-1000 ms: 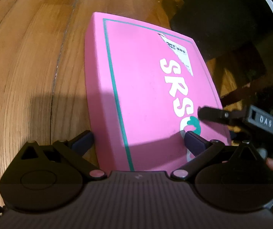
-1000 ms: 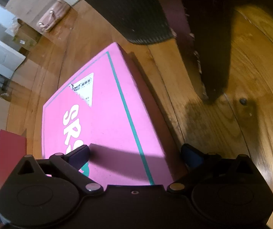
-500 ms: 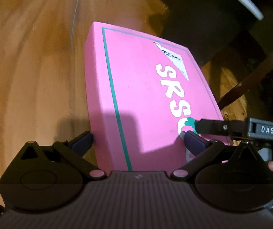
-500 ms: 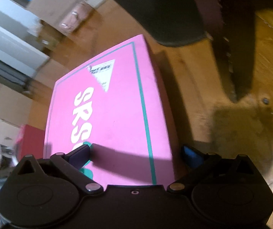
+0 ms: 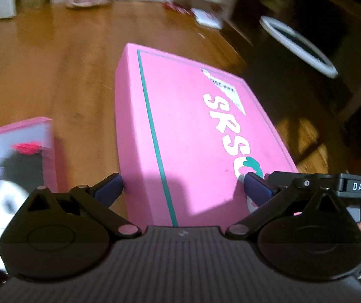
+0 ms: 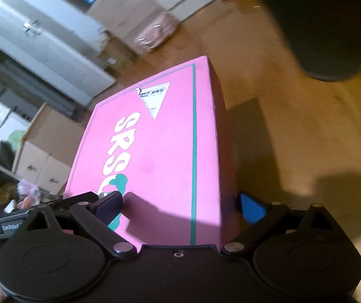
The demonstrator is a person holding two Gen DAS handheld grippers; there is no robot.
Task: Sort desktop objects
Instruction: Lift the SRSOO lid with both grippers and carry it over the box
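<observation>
A large pink box [image 5: 188, 136] with a teal stripe and white letters "SRS" is held in the air between both grippers. My left gripper [image 5: 183, 192] grips its left near corner, one finger on the side, one on the lid. My right gripper [image 6: 180, 202] grips the right near corner of the same pink box [image 6: 155, 156] the same way. The right gripper's body [image 5: 332, 184] shows at the right of the left wrist view. Both are shut on the box.
A second pink box with a cartoon picture [image 5: 13, 166] lies below at the left. Wooden floor [image 5: 54, 70] lies underneath. A pink bag [image 6: 155, 35], cardboard boxes [image 6: 49, 156] and a white cabinet [image 6: 41, 50] stand farther off. Dark furniture [image 6: 332, 25] is at the right.
The pink box has been lifted off the wooden surface by both grippers. The view has risen, showing the room, the floor and the second pink box.
</observation>
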